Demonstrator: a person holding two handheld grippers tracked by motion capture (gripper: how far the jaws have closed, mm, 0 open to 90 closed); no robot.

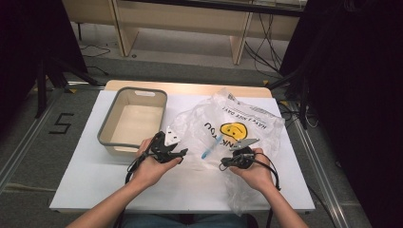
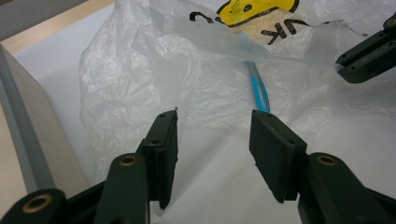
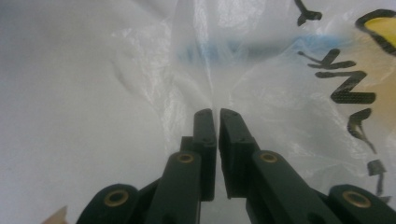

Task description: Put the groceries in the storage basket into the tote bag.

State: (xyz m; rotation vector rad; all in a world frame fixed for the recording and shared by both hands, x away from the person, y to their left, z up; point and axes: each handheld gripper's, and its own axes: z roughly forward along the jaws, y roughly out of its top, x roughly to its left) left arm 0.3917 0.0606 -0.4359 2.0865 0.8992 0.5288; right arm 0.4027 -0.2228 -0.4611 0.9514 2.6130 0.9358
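One white counter carries everything; one grey bin waits empty at its left, likely as the receiver; one crumpled plastic bag lies mid-counter, its film pinched by the nearly closed right claw, perhaps to hold its mouth; one blue toothbrush lies inside, ahead of the open, empty left claw.

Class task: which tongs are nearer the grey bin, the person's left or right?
Left. The left tongs sit just beside the bin's near right corner, jaws open. The right tongs are farther right, pinching the plastic bag.
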